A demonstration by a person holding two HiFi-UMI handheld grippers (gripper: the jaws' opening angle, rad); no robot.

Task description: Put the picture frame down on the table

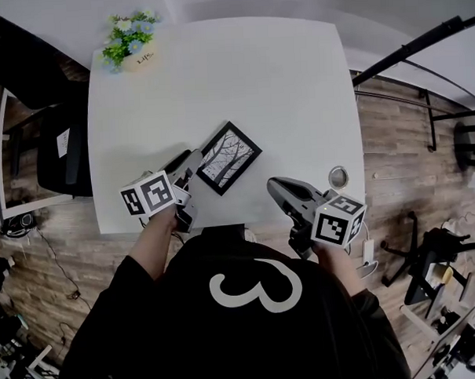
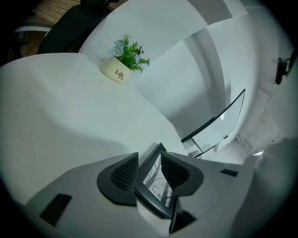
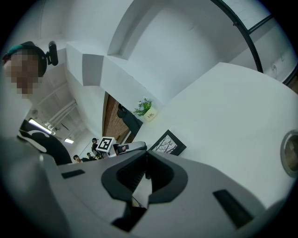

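- Currently the L gripper (image 2: pixel 150 157) has its pads (image 2: pixel 125 174) pinched narrow on the picture frame (image 2: pixel 157 186): black rim between them, print side toward the 3 o'clock pad
- In the head view the L gripper (image 1: pixel 194 161) has the frame (image 1: pixel 229 157) by its 8 o'clock side
- Frame looks flat or v. nearly flat on the table (image 1: pixel 280 81), tree print up, at approx 6 o'clock from the table's middle, near the front edge
- Can't tell for sure whether the whole back touches the top or the gripped side is a touch raised; the right gripper view also shows the frame (image 3: pixel 168 143) low against the white top
- R gripper (image 3: pixel 145 156) has its jaws closed together w/ nothing between
- In the head view the R gripper (image 1: pixel 273 185) hovers by the front edge at 5 o'clock, apart from the frame
- Progress, my read: carrying + lowering prob. done or all but done
- What's left is opening the L jaws and backing out toward 8 o'clock w/o dragging the frame
- Farther out: flower pot (image 1: pixel 130 43) at the 11 o'clock corner, small round lid-like thing (image 1: pixel 338 176) at the 4 o'clock edge, both well apart from the frame, so no obstacle
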